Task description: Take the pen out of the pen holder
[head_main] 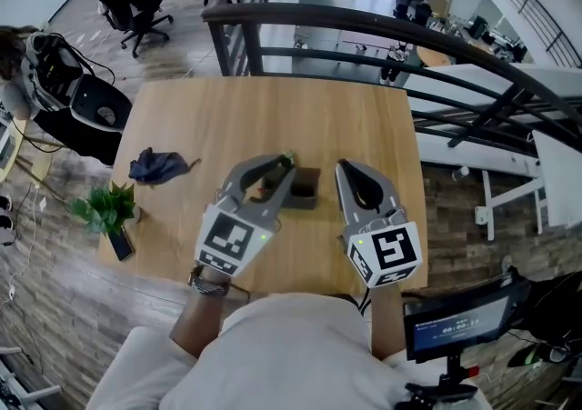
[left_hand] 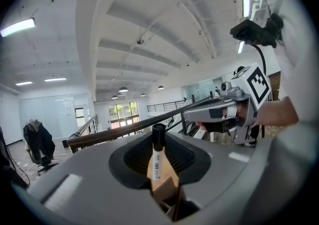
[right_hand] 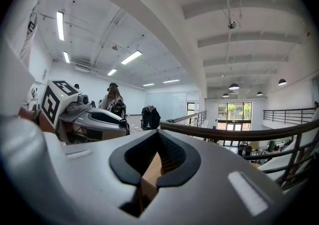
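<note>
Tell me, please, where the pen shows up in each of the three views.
Head view: the pen sits just above centre, held by the left gripper.
Left gripper view: lower centre, standing upright.
Right gripper view: not in it.
Shared landmark: the dark railing, in all three.

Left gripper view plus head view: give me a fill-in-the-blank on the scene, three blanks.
The left gripper is shut on the pen, whose upper end is ___.
The right gripper has its jaws together and holds ___.
In the head view, the blue cloth lies to the ___ of the pen holder.
Missing: black; nothing; left.
</note>
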`<state>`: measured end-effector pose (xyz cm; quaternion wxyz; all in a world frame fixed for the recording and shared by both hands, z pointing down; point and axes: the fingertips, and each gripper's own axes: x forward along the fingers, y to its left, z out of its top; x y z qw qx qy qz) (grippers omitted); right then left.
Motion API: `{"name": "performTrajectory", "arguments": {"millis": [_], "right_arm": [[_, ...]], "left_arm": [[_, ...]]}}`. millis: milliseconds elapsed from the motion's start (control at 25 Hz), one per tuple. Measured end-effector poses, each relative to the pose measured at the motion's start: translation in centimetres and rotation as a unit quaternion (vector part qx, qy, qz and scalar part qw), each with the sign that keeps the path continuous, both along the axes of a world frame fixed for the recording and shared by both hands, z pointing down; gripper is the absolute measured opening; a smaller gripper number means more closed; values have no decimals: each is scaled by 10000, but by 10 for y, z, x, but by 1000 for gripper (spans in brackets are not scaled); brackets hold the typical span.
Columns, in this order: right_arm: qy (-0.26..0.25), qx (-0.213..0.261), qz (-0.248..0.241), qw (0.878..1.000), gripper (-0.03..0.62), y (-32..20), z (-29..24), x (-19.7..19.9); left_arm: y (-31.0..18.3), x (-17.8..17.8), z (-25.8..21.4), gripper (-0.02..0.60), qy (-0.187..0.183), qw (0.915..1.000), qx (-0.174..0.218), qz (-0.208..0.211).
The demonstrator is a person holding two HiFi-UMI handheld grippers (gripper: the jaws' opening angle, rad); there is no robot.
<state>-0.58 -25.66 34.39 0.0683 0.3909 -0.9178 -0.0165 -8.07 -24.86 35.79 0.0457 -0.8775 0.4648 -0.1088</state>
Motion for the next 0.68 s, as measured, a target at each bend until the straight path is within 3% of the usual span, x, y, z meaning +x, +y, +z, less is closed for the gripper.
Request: {"name": "performTrajectory", "arguments": {"millis": [680], "right_arm": [[32,-150,44,9999,0,-2,11,6]], "left_arm": [[-3,8,7,71,36,9999,-57,103]]}}
